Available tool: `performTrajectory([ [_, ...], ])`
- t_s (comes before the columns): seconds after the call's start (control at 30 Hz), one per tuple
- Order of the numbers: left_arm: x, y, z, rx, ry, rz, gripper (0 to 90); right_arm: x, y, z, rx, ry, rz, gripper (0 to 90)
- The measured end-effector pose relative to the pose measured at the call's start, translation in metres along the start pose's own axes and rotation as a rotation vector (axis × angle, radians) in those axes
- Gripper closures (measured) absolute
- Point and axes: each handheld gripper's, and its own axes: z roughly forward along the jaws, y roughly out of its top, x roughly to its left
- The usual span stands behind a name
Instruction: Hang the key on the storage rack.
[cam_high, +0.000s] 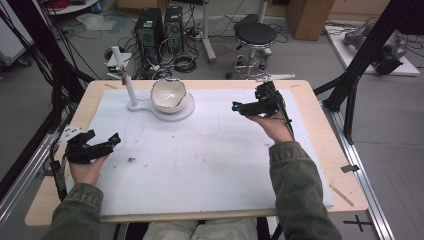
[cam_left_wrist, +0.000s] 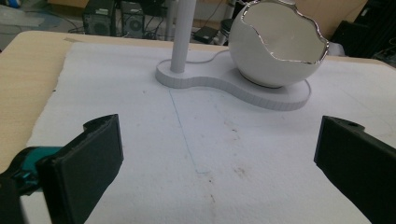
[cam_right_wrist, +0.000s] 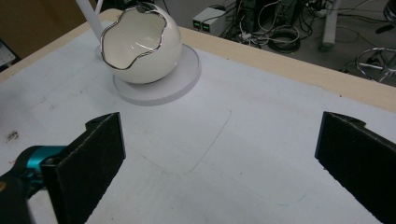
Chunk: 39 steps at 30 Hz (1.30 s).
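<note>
A white egg-shaped bowl (cam_high: 168, 94) (cam_left_wrist: 275, 51) (cam_right_wrist: 140, 44) with a jagged silver rim sits on a white stand (cam_high: 184, 112) (cam_left_wrist: 280, 95) (cam_right_wrist: 182, 79) at the back of the table. A white post (cam_high: 125, 75) (cam_left_wrist: 183, 32) rises from the stand's left end. My left gripper (cam_high: 103, 136) (cam_left_wrist: 219, 140) hovers open over the mat's left edge, nothing between its jaws, pointing toward the bowl. At the right, my right gripper (cam_high: 247, 98) (cam_right_wrist: 219, 135) is held open and empty, facing left toward the bowl and well short of it.
A white foam mat (cam_high: 210, 155) covers most of the wooden table (cam_high: 320, 120). A small dark speck (cam_high: 131, 160) lies on the mat near the left hand. Behind the table are computer towers (cam_high: 150, 27), cables and a stool (cam_high: 255, 35). Black frame poles (cam_high: 360, 55) flank both sides.
</note>
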Motion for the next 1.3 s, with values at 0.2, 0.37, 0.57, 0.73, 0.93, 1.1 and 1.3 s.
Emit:
performTrajectory([
  [0.2,0.000,0.000,0.000,0.002,0.002,0.002,1.7,-0.005,-0.010,-0.003,-0.007,-0.012,0.014,0.6],
  [0.37,-0.001,0.000,0.000,0.004,0.002,0.008,1.7,-0.010,-0.024,-0.011,-0.030,-0.035,0.040,0.6],
  [0.57,-0.001,0.000,0.000,0.009,-0.005,0.009,1.7,-0.015,-0.039,-0.018,-0.041,-0.066,0.053,0.6],
  [0.73,-0.001,-0.001,0.000,0.012,-0.005,0.011,1.7,-0.018,-0.050,-0.021,-0.043,-0.087,0.054,0.6],
  [0.93,-0.001,-0.001,0.000,0.016,-0.010,0.010,1.7,-0.022,-0.063,-0.025,-0.038,-0.126,0.049,0.6],
  [1.1,-0.002,-0.001,0.000,0.021,-0.012,0.010,1.7,-0.024,-0.078,-0.027,-0.033,-0.164,0.049,0.6],
  [1.3,-0.002,-0.001,0.000,0.023,-0.017,0.008,1.7,-0.024,-0.092,-0.025,-0.036,-0.183,0.051,0.6],
])
